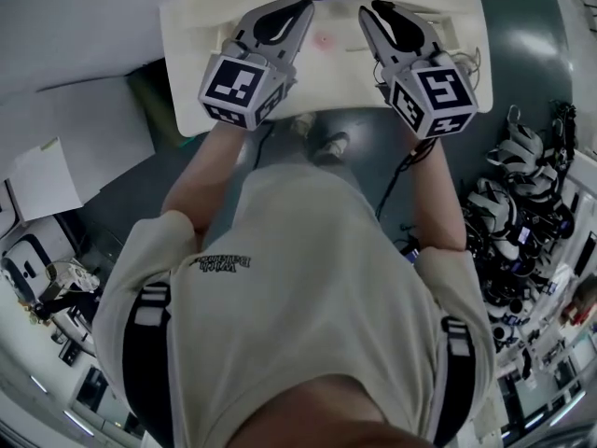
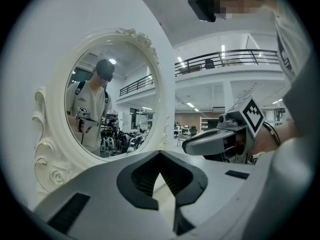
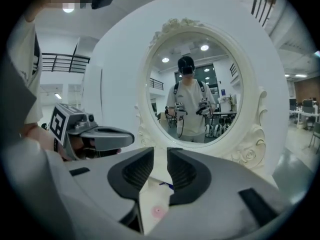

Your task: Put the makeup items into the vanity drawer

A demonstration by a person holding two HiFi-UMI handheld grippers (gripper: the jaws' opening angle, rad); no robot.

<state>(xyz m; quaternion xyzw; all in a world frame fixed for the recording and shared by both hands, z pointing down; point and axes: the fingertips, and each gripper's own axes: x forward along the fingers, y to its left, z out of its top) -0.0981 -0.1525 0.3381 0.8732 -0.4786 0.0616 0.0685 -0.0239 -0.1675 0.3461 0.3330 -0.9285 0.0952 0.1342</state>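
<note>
Both grippers hover side by side over the white vanity top (image 1: pixel 187 54), pointing at its oval mirror (image 3: pixel 195 84). My left gripper (image 1: pixel 297 9) is shut, its tips touching with nothing between them (image 2: pixel 160 154). My right gripper (image 1: pixel 369 9) is open with a narrow empty gap between its jaws (image 3: pixel 161 151). A small round pink item (image 1: pixel 325 40) lies on the top between the two grippers and shows below the right jaws (image 3: pixel 158 211). A thin blue item (image 3: pixel 167 185) lies just beyond it. No drawer is in view.
The mirror's carved white frame (image 2: pixel 45 149) rises at the back of the top. Grey boards (image 1: pixel 65 129) lie to the left. A pile of white headsets and cables (image 1: pixel 513 194) covers the floor on the right. The person's shoes (image 1: pixel 331 145) stand by the table's front edge.
</note>
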